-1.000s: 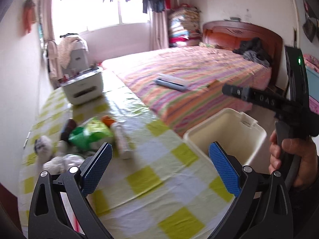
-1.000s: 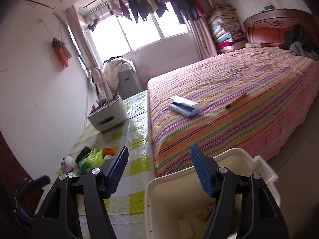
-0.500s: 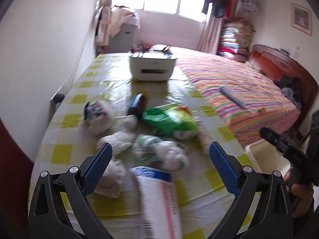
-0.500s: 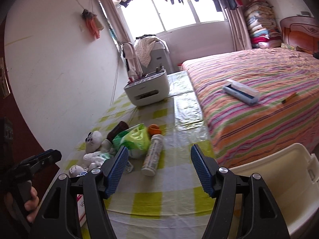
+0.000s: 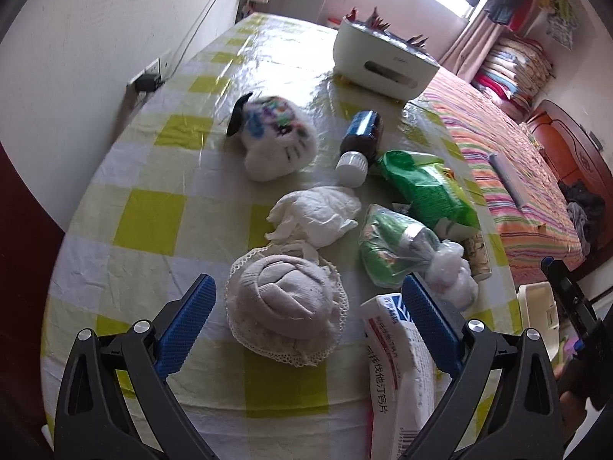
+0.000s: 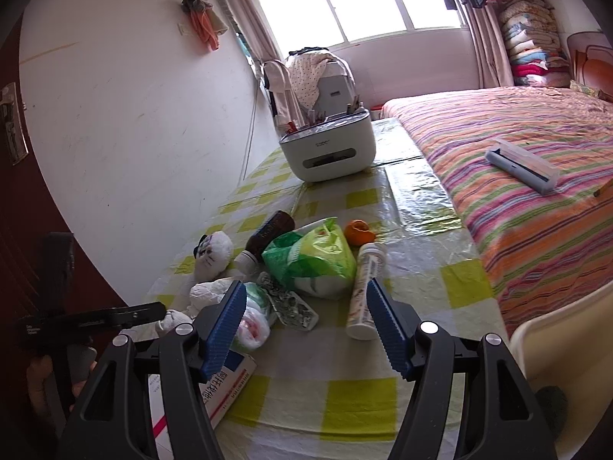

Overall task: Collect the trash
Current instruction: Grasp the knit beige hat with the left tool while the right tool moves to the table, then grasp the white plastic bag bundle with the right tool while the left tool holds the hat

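Nearest, the left gripper (image 5: 306, 318) hangs released, jaws wide, straddling a grey lace-edged sock ball (image 5: 285, 312) on the checked tablecloth (image 5: 149, 222); that round bundle has no long axis to speak of. Just right of it lies a white medicine box (image 5: 398, 364), its length running near to far under the right pad. The right gripper (image 6: 304, 312) is also released and empty, with the white tablet tube (image 6: 364, 291) just beyond its right jaw, its long axis running away toward the orange peel (image 6: 359, 232). The cream bin (image 6: 563, 341) sits at the right table edge, nearer the right hand.
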Demonstrator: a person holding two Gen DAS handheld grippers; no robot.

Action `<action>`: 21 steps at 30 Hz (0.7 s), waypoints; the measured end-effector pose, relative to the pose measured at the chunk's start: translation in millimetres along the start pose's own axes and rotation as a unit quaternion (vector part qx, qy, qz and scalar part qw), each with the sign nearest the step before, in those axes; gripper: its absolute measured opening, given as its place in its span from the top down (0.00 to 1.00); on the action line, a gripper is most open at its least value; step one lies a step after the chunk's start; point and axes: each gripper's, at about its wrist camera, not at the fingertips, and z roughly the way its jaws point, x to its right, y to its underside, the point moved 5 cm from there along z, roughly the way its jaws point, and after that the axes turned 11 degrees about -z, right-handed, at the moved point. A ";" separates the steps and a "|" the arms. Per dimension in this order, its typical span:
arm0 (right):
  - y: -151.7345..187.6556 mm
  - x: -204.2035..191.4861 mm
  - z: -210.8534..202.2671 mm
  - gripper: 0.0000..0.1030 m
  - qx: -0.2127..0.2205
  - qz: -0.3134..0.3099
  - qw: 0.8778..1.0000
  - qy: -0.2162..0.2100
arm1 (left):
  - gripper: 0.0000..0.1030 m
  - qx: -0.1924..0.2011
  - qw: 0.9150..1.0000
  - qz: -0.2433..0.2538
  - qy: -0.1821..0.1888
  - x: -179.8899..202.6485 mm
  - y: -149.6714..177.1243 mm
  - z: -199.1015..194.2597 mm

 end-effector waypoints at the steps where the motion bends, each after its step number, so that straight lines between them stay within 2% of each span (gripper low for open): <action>1: -1.1 -3.6 4.3 0.38 -0.001 -0.004 1.000 -0.003 | 0.07 -0.007 1.000 -0.007 0.000 -2.3 -0.8 4.1; 6: -2.3 -19.5 27.7 0.38 -0.021 -0.012 0.999 -0.037 | 0.08 -0.014 0.999 -0.018 -0.029 -7.8 0.1 16.9; 9: -1.0 -33.5 43.3 0.38 -0.039 -0.033 0.998 -0.047 | 0.25 -0.026 0.999 -0.024 -0.038 -11.3 2.0 23.1; 10: -0.5 -37.9 49.0 0.38 -0.045 -0.039 0.997 -0.053 | 0.36 -0.032 0.998 -0.029 -0.040 -13.0 2.4 26.1; 11: 0.2 -41.1 54.1 0.38 -0.051 -0.043 0.996 -0.055 | 0.41 -0.037 0.998 -0.033 -0.040 -15.2 2.8 28.5; 16: 3.4 -55.9 76.0 0.38 -0.076 -0.068 0.993 -0.064 | 0.44 -0.038 0.998 -0.033 -0.036 -13.8 3.7 30.0; 21: 14.1 -64.0 99.7 0.39 -0.121 -0.088 0.987 -0.059 | 0.46 -0.028 0.998 -0.027 -0.046 -12.8 4.4 28.3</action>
